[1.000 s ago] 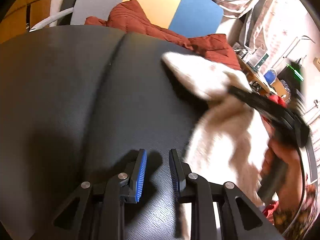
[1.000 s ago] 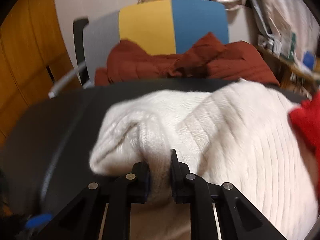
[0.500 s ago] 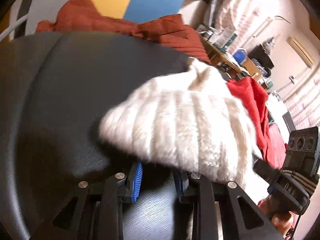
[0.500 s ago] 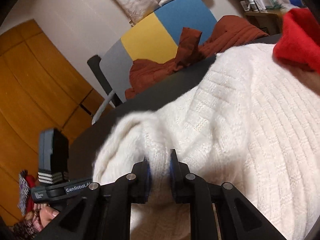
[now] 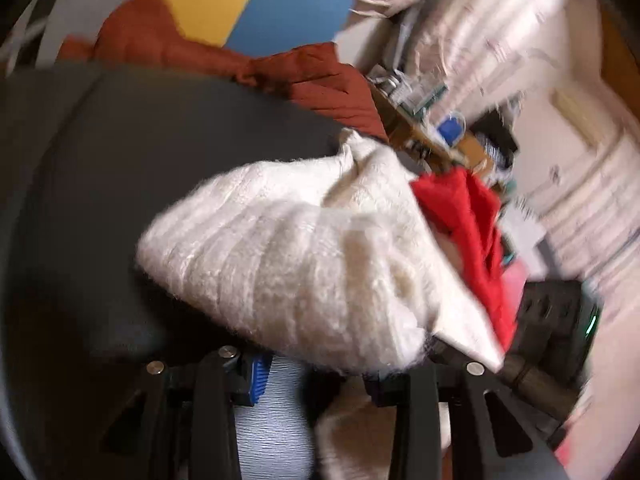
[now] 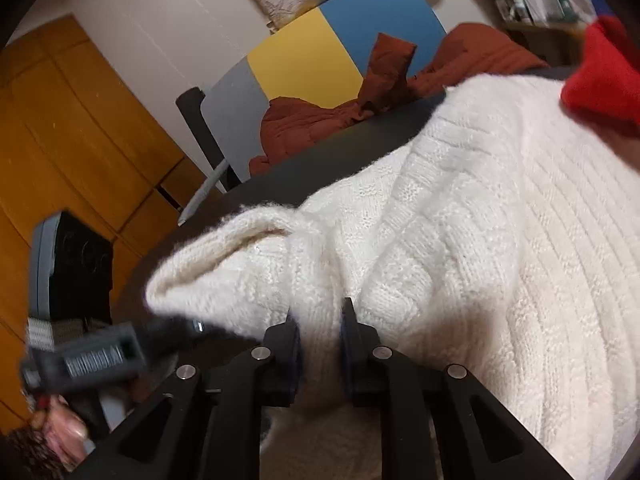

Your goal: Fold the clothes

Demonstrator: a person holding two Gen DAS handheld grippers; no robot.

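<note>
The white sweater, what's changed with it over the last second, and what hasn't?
The right gripper has carried its pinched fold of the white sweater leftward, over the left gripper, whose fingertips the knit now covers. The left gripper's fingers have spread wider and grip nothing visible. The right gripper's hold, the rust-red garment on the chair and the dark table stayed as they were.

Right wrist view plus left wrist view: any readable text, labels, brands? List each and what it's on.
White lettering on the grey handheld claw body at lower left of the right wrist view: motion-blurred, not readable.
Boxes and packages on the cluttered wooden shelf in the left wrist view: too small and blurred to read.
Cream ribbed knit sweater: no visible tag or print.
No legible text anywhere.
</note>
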